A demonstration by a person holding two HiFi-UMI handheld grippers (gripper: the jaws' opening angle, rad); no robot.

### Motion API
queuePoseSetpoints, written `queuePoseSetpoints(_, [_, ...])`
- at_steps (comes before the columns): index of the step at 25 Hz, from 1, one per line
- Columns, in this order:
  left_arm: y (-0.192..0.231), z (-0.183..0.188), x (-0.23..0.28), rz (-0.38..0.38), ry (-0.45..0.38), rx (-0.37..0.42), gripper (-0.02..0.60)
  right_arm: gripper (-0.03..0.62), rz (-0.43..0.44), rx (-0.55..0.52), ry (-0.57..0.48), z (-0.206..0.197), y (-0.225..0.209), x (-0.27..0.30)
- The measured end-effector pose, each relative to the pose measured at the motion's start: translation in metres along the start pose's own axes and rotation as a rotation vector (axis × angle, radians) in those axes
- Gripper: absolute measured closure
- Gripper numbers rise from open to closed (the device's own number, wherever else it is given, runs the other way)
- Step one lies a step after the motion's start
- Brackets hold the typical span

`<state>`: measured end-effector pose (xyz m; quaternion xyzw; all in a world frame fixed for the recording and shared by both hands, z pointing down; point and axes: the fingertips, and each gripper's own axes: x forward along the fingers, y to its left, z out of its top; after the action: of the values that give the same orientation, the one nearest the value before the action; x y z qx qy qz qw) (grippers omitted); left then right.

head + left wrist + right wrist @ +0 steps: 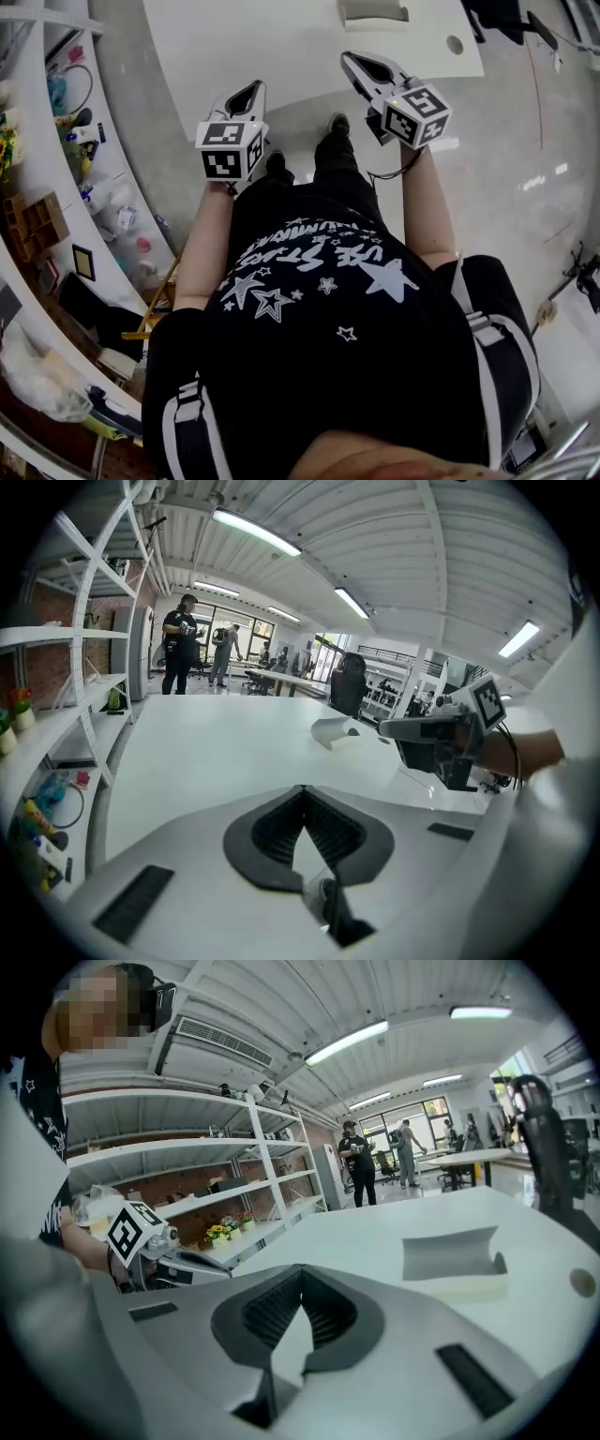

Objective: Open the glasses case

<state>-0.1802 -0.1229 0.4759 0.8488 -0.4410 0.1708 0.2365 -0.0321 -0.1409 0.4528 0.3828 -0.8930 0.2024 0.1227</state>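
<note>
Both hand-held grippers are up over the near edge of the white desk [281, 47], nothing in either.

- Left hand-held gripper [251, 89]: left of centre in the head view. Its own view shows the ribbed pads meeting at the tips, jaws together, empty.
- Right hand-held gripper [352, 59]: right of centre and higher in the frame. Jaws are likewise closed tip to tip, with only bare desk behind them.
- Glasses case [373, 11]: pale, lying on the desk at the top edge of the head view, right of centre. It is beyond the right gripper's tips and well apart from both grippers. In the right gripper view it sits at right of centre; one grey wall stands up behind a cream base, so it looks open.
- Small round hole [455, 44] in the desk, right of the case.
- White shelves [37, 187] with clutter run down the left edge of the head view.
- Two people [178, 644] stand far back, upper left of the left gripper view.
</note>
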Motion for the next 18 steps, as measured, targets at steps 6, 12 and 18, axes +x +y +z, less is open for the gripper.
queuePoseSetpoints(6, [-0.006,-0.016,-0.040,-0.039,-0.013,-0.007,0.569,0.585,0.024,-0.034,0.043,-0.021,0.070,-0.001])
queuePoseSetpoints(12, [-0.028,-0.035,-0.057,-0.070,-0.021,-0.028,0.569,0.585,0.042,-0.032,0.092,-0.053,0.102,-0.023])
queuePoseSetpoints(18, [-0.068,-0.059,-0.076,-0.088,-0.013,-0.008,0.569,0.585,0.037,-0.061,0.112,-0.086,0.125,-0.070])
